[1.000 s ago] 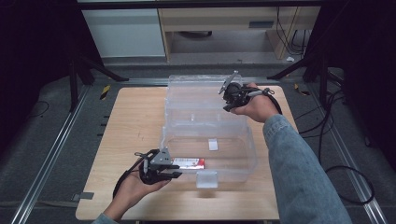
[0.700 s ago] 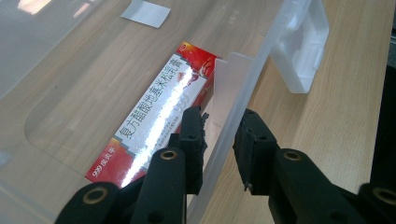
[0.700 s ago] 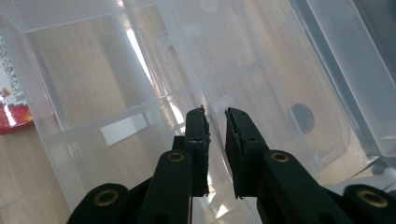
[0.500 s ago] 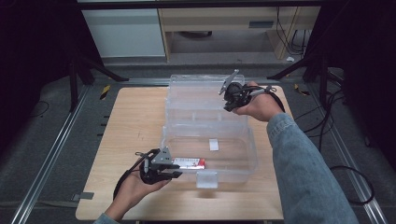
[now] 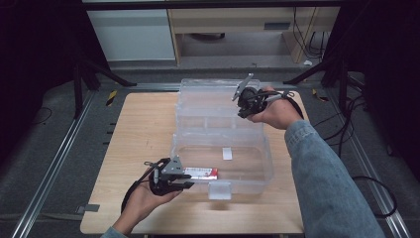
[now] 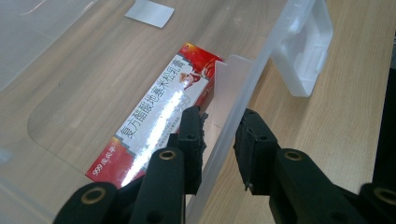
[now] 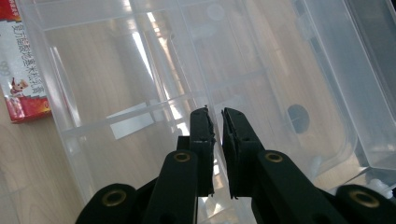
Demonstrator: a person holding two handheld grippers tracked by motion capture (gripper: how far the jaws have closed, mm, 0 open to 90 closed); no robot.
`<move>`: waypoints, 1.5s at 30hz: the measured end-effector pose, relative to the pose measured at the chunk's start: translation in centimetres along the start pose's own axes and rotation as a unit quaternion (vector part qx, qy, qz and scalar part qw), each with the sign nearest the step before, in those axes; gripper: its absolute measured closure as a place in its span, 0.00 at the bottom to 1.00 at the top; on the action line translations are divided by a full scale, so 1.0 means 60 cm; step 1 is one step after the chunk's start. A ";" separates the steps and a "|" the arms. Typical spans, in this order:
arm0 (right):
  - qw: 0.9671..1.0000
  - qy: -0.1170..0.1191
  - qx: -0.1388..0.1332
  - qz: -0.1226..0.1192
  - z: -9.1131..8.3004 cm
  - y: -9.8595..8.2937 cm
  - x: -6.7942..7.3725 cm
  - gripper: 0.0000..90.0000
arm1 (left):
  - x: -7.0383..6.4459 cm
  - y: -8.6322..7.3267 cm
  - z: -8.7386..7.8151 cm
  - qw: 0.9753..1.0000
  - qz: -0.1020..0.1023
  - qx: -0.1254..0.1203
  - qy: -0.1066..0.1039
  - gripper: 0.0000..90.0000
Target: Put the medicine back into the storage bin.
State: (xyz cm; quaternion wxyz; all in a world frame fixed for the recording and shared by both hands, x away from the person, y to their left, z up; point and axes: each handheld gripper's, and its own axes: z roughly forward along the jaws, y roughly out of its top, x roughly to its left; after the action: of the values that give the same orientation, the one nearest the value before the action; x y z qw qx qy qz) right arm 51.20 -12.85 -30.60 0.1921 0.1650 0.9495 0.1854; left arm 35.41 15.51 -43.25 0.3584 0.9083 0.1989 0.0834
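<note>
While the high view looks down on a wooden table [image 5: 138, 144], a clear plastic box [image 5: 220, 134] sits open in the middle with a red and white carton [image 5: 200, 172] lying in its near compartment; the left gripper [image 5: 184, 179] is at the box's near wall, the right gripper [image 5: 241, 101] at its raised lid on the far side. If either hand pulls sideways, I judge the light box could slide or twist on the table. Seen from the left gripper view, the left gripper straddles the near wall [image 6: 233, 116] with jaws apart, one inside beside the carton [image 6: 159, 116], one outside; closing carelessly could pinch the carton's edge along with the wall. From the right gripper view, the right gripper [image 7: 215, 113] has its jaws nearly together on a thin clear edge of the lid [image 7: 280, 56], apparently clamping it; a weak hold there could slip and let the lid drop onto the left jaws.
</note>
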 end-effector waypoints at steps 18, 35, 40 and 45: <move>1.000 0.004 -0.008 -0.009 -0.027 -0.003 0.017 0.95 | -0.001 0.005 0.004 1.000 -0.003 0.000 0.003 0.79; 0.999 0.012 -0.024 -0.025 -0.058 -0.016 0.044 0.97 | -0.003 0.009 0.007 1.000 -0.003 -0.001 0.007 0.78; 0.999 0.016 -0.024 -0.031 -0.064 -0.018 0.050 0.97 | -0.003 0.009 0.007 1.000 -0.002 -0.001 0.007 0.78; 0.999 0.020 -0.024 -0.036 -0.068 -0.019 0.055 0.98 | -0.003 0.009 0.008 1.000 -0.001 -0.002 0.008 0.78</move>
State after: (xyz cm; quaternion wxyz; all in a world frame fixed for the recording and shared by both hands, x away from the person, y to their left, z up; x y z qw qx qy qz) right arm 46.29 -13.77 -28.59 0.1832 0.1222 0.9537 0.2048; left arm 35.54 14.80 -43.22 0.3590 0.9066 0.2025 0.0907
